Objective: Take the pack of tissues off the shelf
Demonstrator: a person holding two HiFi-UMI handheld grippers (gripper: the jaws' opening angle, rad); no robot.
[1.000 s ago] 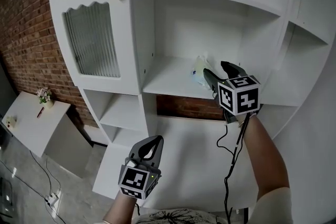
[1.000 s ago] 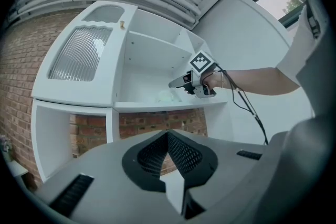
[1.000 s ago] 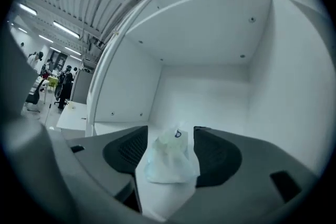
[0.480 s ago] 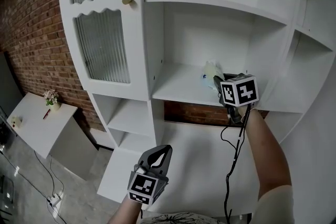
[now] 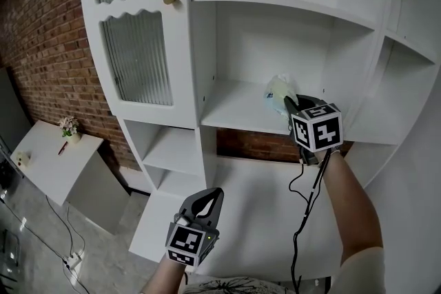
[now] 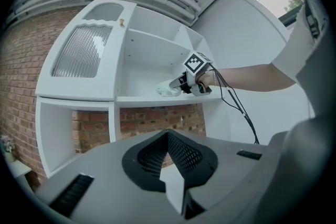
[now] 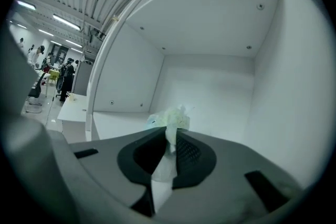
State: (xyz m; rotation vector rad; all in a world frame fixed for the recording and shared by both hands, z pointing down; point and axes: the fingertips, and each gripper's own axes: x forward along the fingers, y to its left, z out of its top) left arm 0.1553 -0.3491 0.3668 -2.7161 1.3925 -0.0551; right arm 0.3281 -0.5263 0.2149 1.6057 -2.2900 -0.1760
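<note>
The pack of tissues [image 5: 278, 89], pale green and crumpled, lies on the middle shelf [image 5: 234, 110] of a white cabinet. My right gripper [image 5: 290, 107] reaches in from the front; its jaws are closing and pinch the near end of the pack [image 7: 169, 119]. In the right gripper view the wrapper sits squeezed between the two pads of the right gripper [image 7: 170, 138]. The left gripper view shows the same grip on the pack [image 6: 168, 89] from below. My left gripper [image 5: 207, 197] hangs low in front of the cabinet, jaws together and nothing in them [image 6: 168, 136].
A ribbed-glass door [image 5: 138, 58] with a brass knob [image 5: 169, 0] closes the cabinet's left side. Open compartments sit below and to the right. A brick wall [image 5: 41, 45] and a small white table [image 5: 48, 162] with a flower pot [image 5: 67, 127] are at the left.
The right gripper's jaws, wide open beside the pack a second ago, have come together on it. The left gripper has stayed low.
</note>
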